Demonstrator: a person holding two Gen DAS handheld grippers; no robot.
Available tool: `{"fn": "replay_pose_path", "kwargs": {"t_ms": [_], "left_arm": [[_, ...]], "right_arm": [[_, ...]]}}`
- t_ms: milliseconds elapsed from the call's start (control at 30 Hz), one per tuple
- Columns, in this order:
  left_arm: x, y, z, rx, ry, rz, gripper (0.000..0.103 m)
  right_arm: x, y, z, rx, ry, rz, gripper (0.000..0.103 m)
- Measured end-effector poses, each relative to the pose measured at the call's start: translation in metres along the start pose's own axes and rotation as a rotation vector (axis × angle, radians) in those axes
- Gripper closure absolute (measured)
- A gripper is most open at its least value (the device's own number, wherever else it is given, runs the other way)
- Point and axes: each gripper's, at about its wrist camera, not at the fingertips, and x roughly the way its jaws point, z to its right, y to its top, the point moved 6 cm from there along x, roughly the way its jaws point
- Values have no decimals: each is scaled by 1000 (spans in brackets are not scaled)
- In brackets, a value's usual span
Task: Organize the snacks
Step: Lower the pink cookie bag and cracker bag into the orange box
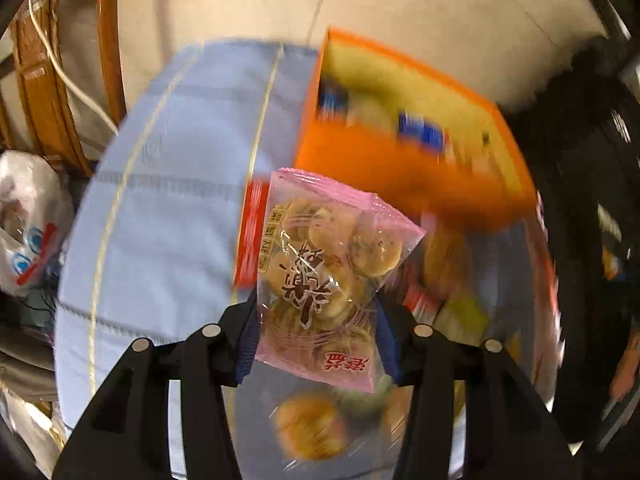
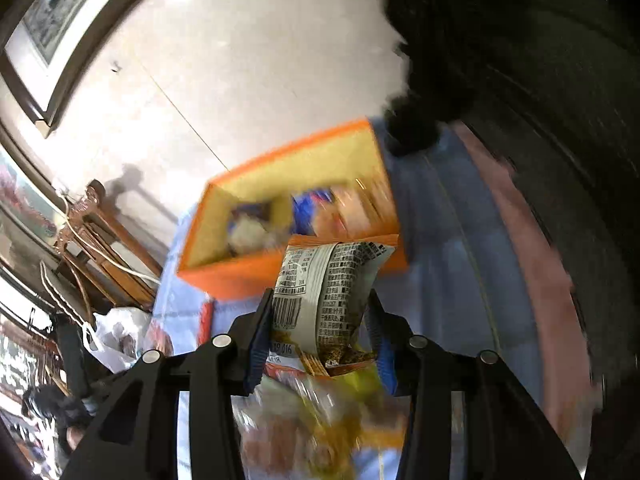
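Carrying two packets at once, I'm mid-haul toward the orange box (image 1: pixel 400 168). On the left, my left tongs (image 1: pixel 316 332) are clamped on a pink biscuit pack (image 1: pixel 320 276), pads pressing its lower half, the pack standing up clear of the blue cloth (image 1: pixel 168 200) on the bench. It hangs just short of the box's near wall, so this reads as the carry step, not the drop. More loose snacks (image 1: pixel 312 424) lie blurred on the cloth under the tongs, so the job looks only partly done.

Next move, as I judge it: lift both packs over the orange rim, get them above the yellow interior, then spread the tongs and let go. The box already has a blue-and-white packet (image 1: pixel 422 134) and others inside, so I'd aim for a free patch.

Over on the right, my right tongs (image 2: pixel 320 332) grip a white printed packet (image 2: pixel 328 292), barcode side up, squeezed at its waist. The box (image 2: pixel 288 200) sits straight ahead, near wall just beyond the packet's top.

Around: wooden furniture (image 2: pixel 100 240) and a white plastic bag (image 2: pixel 116 332) off the left edge, tiled floor (image 2: pixel 260 60) beyond, a dark blurred shape (image 2: pixel 500 60) at right that I can't identify. In the way: mainly the box's near wall, and the two packs crowding one opening.
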Motion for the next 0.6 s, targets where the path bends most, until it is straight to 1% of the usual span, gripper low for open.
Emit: {"fn": "replay_pose_path", "kwargs": {"t_ms": [33, 167, 233, 267, 333, 400, 433, 467, 500, 533, 567, 600], "left_arm": [[-3, 16, 12, -4, 13, 13, 55], [-10, 93, 60, 89, 101, 86, 55], [-12, 118, 74, 110, 142, 114, 55], [-13, 130, 80, 109, 140, 123, 55], [-12, 142, 87, 100, 138, 125, 55], [-8, 152, 94, 119, 138, 131, 54], [-4, 156, 95, 123, 145, 129, 53], [3, 163, 91, 111, 158, 133, 44], [3, 163, 90, 105, 163, 151, 14], [0, 163, 89, 122, 193, 200, 6], [-1, 163, 88, 144, 224, 240, 4], [-4, 161, 86, 183, 263, 269, 4]], "right_arm": [[8, 13, -3, -1, 2, -10, 59], [36, 65, -18, -66, -68, -39, 59], [49, 86, -21, -70, -70, -63, 59], [55, 97, -21, -80, -101, -69, 59], [61, 107, -21, -98, -131, -69, 59], [66, 114, -22, -110, -144, -75, 59], [68, 116, -21, -105, -152, -74, 55], [71, 118, -20, -101, -169, -72, 53], [72, 118, -19, -113, -180, -70, 30], [73, 117, -21, -131, -185, -65, 3], [73, 112, -21, -150, -180, -62, 3], [74, 101, -19, -165, -180, -87, 4]]}}
